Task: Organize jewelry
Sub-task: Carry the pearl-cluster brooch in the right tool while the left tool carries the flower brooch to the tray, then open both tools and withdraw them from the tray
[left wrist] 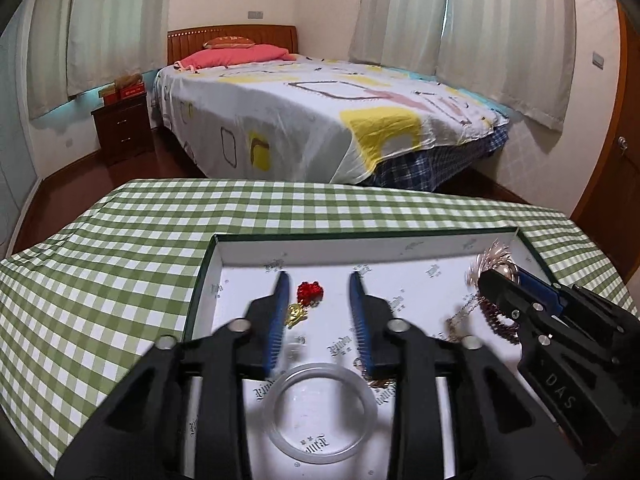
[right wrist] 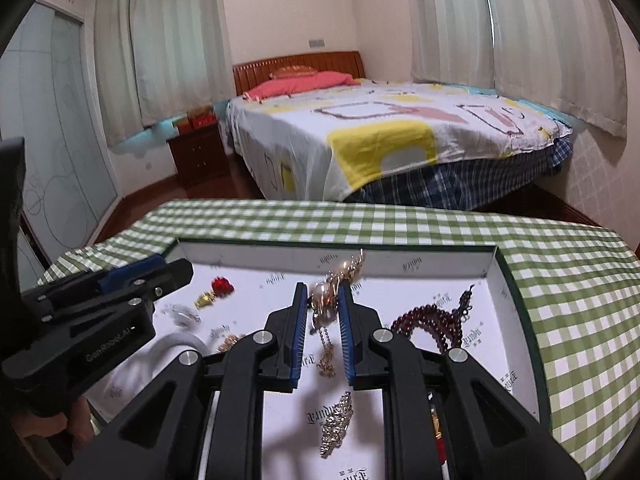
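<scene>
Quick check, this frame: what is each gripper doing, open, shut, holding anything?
Left gripper: open, nothing between its pads, above the tray.
Right gripper: shut on the gold pearl necklace, whose chain hangs down.

Left wrist view: sits behind its own fingers [left wrist: 280,312], looks forward and slanted down into the tray [left wrist: 360,246] on the desk [left wrist: 120,240], very near the tray floor; the ring [left wrist: 324,412] lies just below the lens.
Right wrist view: same slant and heading, behind its own fingers [right wrist: 300,320], close above the tray's [right wrist: 400,254] right half.
Side by side: the right gripper [left wrist: 496,284] enters the left view from the right edge; the left gripper [right wrist: 176,272] enters the right view from the left edge.
Shared: tray, checked desk [right wrist: 560,280], red charm [left wrist: 309,292] [right wrist: 222,285], ring [right wrist: 172,344], bed [left wrist: 320,120] [right wrist: 380,140], curtains [left wrist: 480,20] [right wrist: 520,20] beyond.
Lens: fisheye, edges bent, corners dark.
</scene>
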`<state>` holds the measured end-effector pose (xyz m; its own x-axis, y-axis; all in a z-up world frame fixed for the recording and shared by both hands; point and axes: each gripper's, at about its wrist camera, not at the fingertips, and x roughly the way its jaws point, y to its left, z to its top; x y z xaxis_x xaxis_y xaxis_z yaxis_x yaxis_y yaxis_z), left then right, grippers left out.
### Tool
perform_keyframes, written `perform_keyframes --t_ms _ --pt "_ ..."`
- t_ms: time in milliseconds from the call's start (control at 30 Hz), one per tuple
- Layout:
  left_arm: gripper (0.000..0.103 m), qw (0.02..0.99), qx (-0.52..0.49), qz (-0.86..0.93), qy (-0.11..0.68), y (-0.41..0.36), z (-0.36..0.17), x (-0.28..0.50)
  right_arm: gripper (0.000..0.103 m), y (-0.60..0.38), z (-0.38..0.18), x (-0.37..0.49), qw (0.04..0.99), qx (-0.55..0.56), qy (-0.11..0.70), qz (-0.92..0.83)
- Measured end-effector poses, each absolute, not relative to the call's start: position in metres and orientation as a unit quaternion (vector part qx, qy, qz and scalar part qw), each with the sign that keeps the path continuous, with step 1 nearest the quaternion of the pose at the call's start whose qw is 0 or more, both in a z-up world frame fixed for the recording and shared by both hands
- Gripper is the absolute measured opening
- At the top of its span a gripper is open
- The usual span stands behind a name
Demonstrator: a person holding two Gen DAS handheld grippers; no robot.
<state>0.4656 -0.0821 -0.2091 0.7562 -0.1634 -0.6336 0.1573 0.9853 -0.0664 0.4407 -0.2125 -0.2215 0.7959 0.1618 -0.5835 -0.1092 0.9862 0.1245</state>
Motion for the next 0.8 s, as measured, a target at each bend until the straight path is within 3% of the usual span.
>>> perform_keyframes --t_ms 33,200,267,333,800 --pt "0.046 0.937 -0.004 -0.083 0.340 -0.081 -0.211 0.466 0.018 -0.213 -0.223 0.442 0.945 0.042 0.316 0.071" --pt "0.055 0.935 -0.004 -0.078 0.346 -0.079 -0.215 0.469 0.020 -0.213 -0.226 0.444 0.942 0.045 0.326 0.068" --pt "0.056 0.935 -0.005 -0.079 0.346 -0.079 -0.216 0.470 0.047 -0.214 -0.226 0.444 0.942 0.046 0.326 0.068" --pt "0.065 0.935 -0.006 -0.079 0.345 -0.079 -0.216 0.470 0.053 -0.215 -0.222 0.441 0.946 0.046 0.315 0.066" --pt "0.066 0.951 -0.009 -0.085 0.296 -0.068 -0.172 0.403 0.053 -0.213 -0.181 0.375 0.960 0.055 0.266 0.066"
